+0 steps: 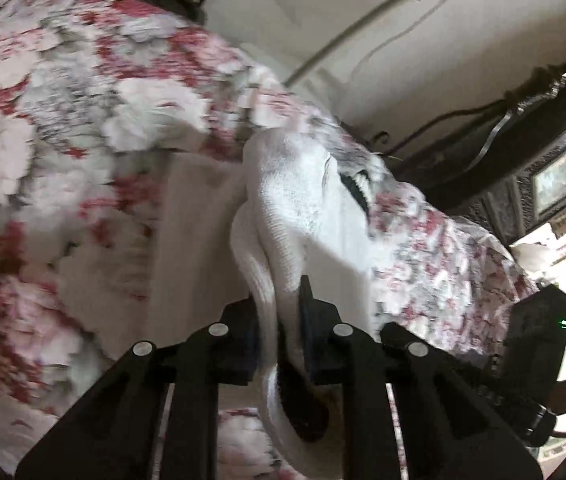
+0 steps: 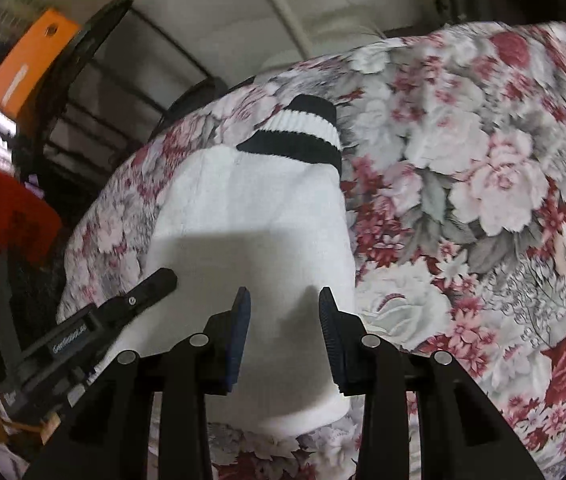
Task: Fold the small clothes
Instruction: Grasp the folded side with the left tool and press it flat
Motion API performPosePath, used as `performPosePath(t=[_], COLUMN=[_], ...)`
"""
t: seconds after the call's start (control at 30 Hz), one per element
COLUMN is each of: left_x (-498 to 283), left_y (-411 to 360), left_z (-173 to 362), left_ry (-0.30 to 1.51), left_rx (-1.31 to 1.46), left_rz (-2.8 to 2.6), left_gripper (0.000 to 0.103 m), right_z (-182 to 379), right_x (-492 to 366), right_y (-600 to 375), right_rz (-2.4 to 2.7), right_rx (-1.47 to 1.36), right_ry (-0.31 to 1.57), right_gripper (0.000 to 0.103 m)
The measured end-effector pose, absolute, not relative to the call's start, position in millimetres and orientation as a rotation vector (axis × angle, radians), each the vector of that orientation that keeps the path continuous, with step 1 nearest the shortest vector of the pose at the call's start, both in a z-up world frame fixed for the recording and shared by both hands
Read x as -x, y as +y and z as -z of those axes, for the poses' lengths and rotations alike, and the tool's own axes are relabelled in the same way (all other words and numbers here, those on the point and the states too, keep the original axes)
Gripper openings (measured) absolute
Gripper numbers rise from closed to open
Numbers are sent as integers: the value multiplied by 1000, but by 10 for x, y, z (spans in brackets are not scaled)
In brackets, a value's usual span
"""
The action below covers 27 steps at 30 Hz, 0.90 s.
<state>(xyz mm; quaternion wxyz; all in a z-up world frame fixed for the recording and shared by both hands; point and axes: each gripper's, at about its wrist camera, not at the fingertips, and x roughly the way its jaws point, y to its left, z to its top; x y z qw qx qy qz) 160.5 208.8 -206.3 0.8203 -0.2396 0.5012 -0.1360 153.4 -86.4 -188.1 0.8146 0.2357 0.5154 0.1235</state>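
Note:
A white sock (image 2: pixel 251 216) with black cuff stripes (image 2: pixel 303 136) lies on a floral bedspread (image 2: pixel 483 184). In the left wrist view my left gripper (image 1: pixel 281 312) is shut on a bunched fold of the white sock (image 1: pixel 295 204) and holds it lifted off the bedspread (image 1: pixel 63 120); a bit of the black stripe (image 1: pixel 353 192) shows past the fold. My right gripper (image 2: pixel 285 300) is open and empty, just above the sock's near end. The left gripper's finger (image 2: pixel 151 284) shows at the sock's left edge in the right wrist view.
The bed's dark metal frame (image 2: pixel 83 40) rises behind. An orange box (image 2: pixel 31 64) and a red fluffy thing (image 2: pixel 7 216) sit off the bed's left side. A wall with cables (image 1: pixel 383 20) and a framed picture (image 1: pixel 563 168) lie beyond the bed.

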Motion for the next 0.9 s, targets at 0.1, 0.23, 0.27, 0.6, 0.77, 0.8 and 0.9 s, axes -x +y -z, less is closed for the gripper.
performPosePath(t=[0.1,0.23,0.27,0.6,0.77,0.8,0.9], left_x=[-1645,-1667,-1677,-1464,-1396,-1428,-1487], left_y=[2258,2338,2327,2281,2034,2042,2056], left_z=[2347,2558,2540,1876,1935,2125,2532], left_ry=[1123,1157,1160,1059,1111,1173,1280], left_rx=[506,495,477,347,224,240,297], left_rz=[231,202,198,135,167,151,146], left_gripper=[17,20,22,47,59,59,71], right_z=[2025,2206,2224,2052,1759,1752,1914], right_x=[-1556,-1562,-1569,-1607,-1822,-1937,-2302], right_y=[-720,-492,-426,-636,-757,-733,-559], right_rz=[-259,-255,-252,-270,-251,-260,-273], right_rx=[-444,-321,-264,-334,-341,-348,-313], right_ry=[1136,1164,1161,1102,988,984,1034], right_gripper=[36,38,39,35,29,25,25])
